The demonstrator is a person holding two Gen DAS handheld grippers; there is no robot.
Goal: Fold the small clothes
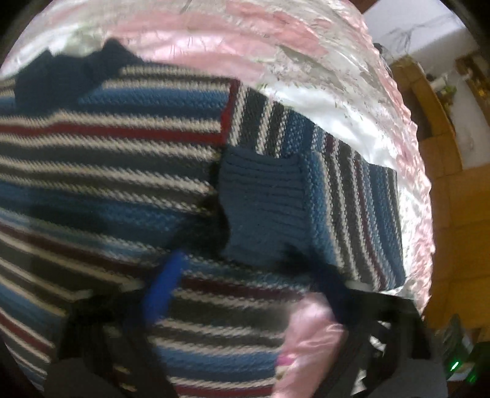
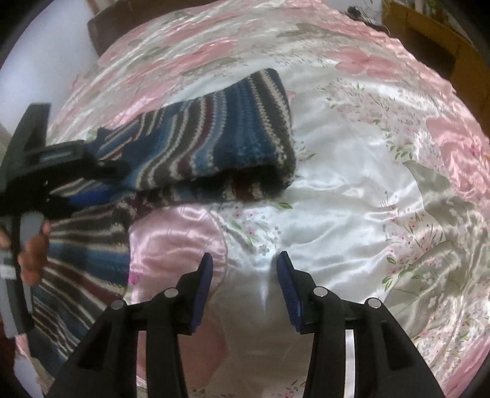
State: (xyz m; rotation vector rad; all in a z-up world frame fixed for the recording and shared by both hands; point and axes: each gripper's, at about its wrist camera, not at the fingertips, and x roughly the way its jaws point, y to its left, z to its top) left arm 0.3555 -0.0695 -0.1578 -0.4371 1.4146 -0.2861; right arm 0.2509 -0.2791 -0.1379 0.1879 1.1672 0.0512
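A knitted sweater (image 1: 107,171) with blue, grey, white and dark red stripes fills the blurred left wrist view. One sleeve is folded across its body, the plain blue cuff (image 1: 263,208) in the middle. My left gripper (image 1: 235,260) is open just above the knit near that cuff, its blue pads (image 1: 162,287) wide apart. In the right wrist view the sweater (image 2: 214,137) lies at the left, partly folded over itself. My right gripper (image 2: 245,260) is open over bare bedspread, to the right of the sweater. The left gripper (image 2: 88,189) and the hand (image 2: 33,254) holding it appear at the left edge.
A shiny pink and white floral bedspread (image 2: 367,183) covers the bed. Its edge (image 1: 422,214) drops to a wooden floor (image 1: 459,229) on the right. Brown furniture (image 2: 428,33) stands beyond the bed's far right, and a dark headboard (image 2: 101,27) at the far left.
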